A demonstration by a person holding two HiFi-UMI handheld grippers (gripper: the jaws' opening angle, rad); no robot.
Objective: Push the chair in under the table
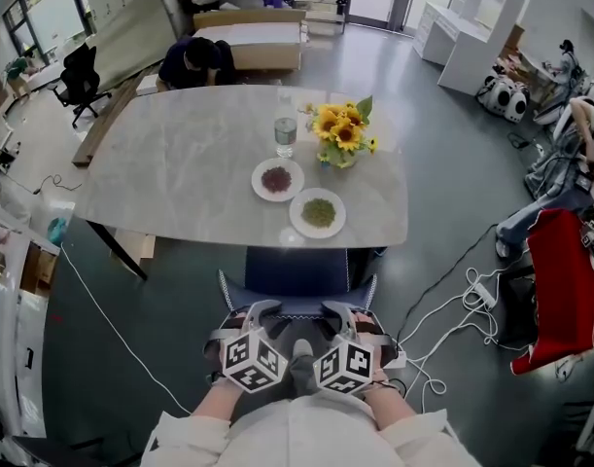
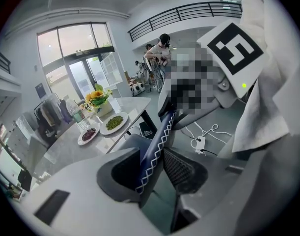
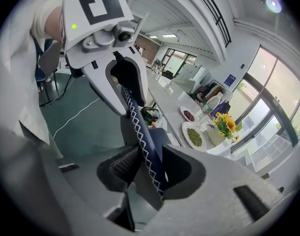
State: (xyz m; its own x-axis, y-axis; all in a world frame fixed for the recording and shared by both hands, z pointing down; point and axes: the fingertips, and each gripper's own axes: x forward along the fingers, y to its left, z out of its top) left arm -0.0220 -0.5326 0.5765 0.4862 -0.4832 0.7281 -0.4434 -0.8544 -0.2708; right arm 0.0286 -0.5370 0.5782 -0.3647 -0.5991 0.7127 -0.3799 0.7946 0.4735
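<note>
Gripping the chair (image 1: pixel 297 272) by the top edge of its backrest (image 2: pixel 158 136), the left gripper (image 1: pixel 256 317) & right gripper (image 1: pixel 337 317) sit side by side at lower centre of the head view. Each gripper view shows its jaws clamped on the blue, zigzag-stitched edge, one pad on each face. The seat is partly under the near edge of the table (image 1: pixel 180 173); the backrest is apart from the tabletop, on the person's side.

Step in hand, prob.: shove the chair toward frame top. To do it well:
- Push evenly w/ both hands so the chair runs straight, not skewed.
- Ease off near the end so the backrest doesn't knock the table & shake the glass (image 1: pixel 285 134), sunflowers (image 1: pixel 340 136) or nearest plate (image 1: pixel 317 212).
- Cables (image 1: pixel 452 309) at lower right look off the path, so a snag seems unlikely.
</note>
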